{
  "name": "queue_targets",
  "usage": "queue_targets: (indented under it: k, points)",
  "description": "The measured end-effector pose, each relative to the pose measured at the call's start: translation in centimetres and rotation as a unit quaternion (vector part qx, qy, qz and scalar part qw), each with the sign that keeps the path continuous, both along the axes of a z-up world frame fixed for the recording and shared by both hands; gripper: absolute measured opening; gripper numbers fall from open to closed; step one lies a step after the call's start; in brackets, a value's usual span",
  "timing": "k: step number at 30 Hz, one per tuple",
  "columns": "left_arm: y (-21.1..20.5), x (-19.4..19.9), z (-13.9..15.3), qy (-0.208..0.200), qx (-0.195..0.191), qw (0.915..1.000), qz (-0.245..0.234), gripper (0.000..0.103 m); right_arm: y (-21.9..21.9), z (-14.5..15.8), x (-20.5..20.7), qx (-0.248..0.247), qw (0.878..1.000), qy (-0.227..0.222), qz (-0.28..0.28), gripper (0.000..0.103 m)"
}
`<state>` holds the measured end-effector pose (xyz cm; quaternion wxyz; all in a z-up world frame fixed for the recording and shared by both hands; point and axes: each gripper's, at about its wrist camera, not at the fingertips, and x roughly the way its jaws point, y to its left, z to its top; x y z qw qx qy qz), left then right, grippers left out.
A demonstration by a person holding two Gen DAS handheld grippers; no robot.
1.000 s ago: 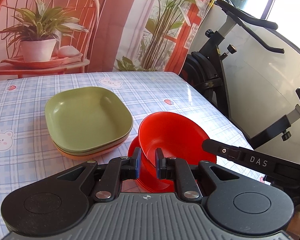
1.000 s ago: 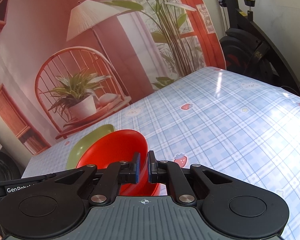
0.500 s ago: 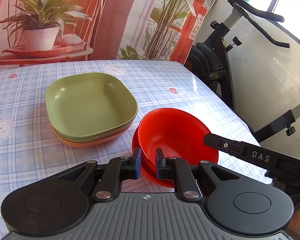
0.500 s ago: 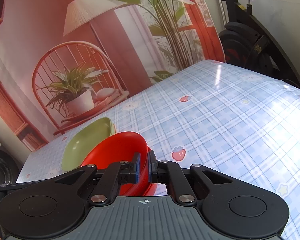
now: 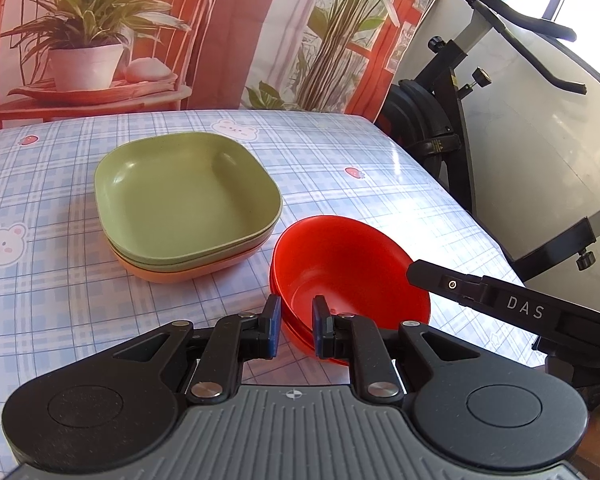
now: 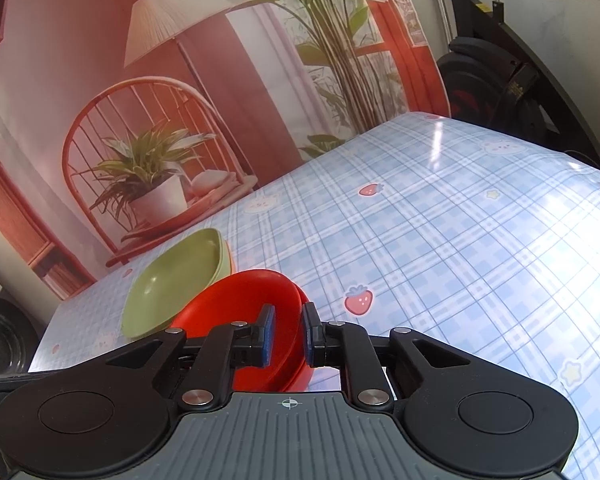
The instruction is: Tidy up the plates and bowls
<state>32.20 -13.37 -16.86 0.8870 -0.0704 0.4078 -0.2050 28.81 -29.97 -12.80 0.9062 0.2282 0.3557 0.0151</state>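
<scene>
A red bowl (image 5: pixel 348 268) sits nested in another red bowl on the checked tablecloth, right of a stack of square plates with a green plate (image 5: pixel 188 200) on top and an orange one (image 5: pixel 172 274) at the bottom. My left gripper (image 5: pixel 294 326) has its jaws slightly apart around the near rim of the red bowls. My right gripper (image 6: pixel 286 332) has opened a little, its jaws on either side of the red bowl's rim (image 6: pixel 260 300). The green plate stack (image 6: pixel 172 280) shows behind the bowl in the right wrist view.
The table (image 6: pixel 440 240) stretches to the right with a bright glare patch. An exercise bike (image 5: pixel 460 112) stands past the table's right edge. A printed backdrop (image 5: pixel 100 40) hangs behind the table. The right gripper's body (image 5: pixel 520 312) reaches in beside the bowl.
The red bowls have come down onto the table beside the plate stack. Both grippers' jaws have opened from the bowl rim, the right one from nearly shut to a clear gap.
</scene>
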Motion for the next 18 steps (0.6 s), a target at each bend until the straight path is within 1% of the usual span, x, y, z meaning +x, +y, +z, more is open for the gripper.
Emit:
queue_targets:
  k: [3, 5, 7, 8, 13, 18]
  points:
    - [0.2, -0.1, 0.1, -0.005, 0.002, 0.9999, 0.010, 0.017, -0.1, -0.1, 0.0, -0.001, 1.000, 0.000, -0.003, 0.015]
    - [0.3, 0.0, 0.1, -0.008, 0.008, 0.9997, 0.022, 0.019, -0.2, -0.2, 0.0, 0.000, 1.000, 0.001, -0.005, 0.015]
    - [0.7, 0.1, 0.1, -0.007, 0.006, 0.9995, 0.031, 0.028, -0.3, -0.3, -0.1, 0.001, 1.000, 0.002, -0.007, 0.015]
    - [0.8, 0.2, 0.1, -0.006, 0.005, 0.9994, 0.035, 0.029, -0.3, -0.3, -0.1, 0.001, 1.000, 0.002, -0.008, 0.015]
    - [0.6, 0.5, -0.3, 0.003, 0.002, 0.9993, 0.037, 0.029, -0.4, -0.4, 0.0, -0.001, 1.000, -0.002, -0.017, 0.016]
    - [0.3, 0.8, -1.0, 0.016, -0.009, 0.9993, 0.033, 0.029, -0.6, -1.2, 0.2, 0.005, 1.000, 0.012, -0.019, 0.018]
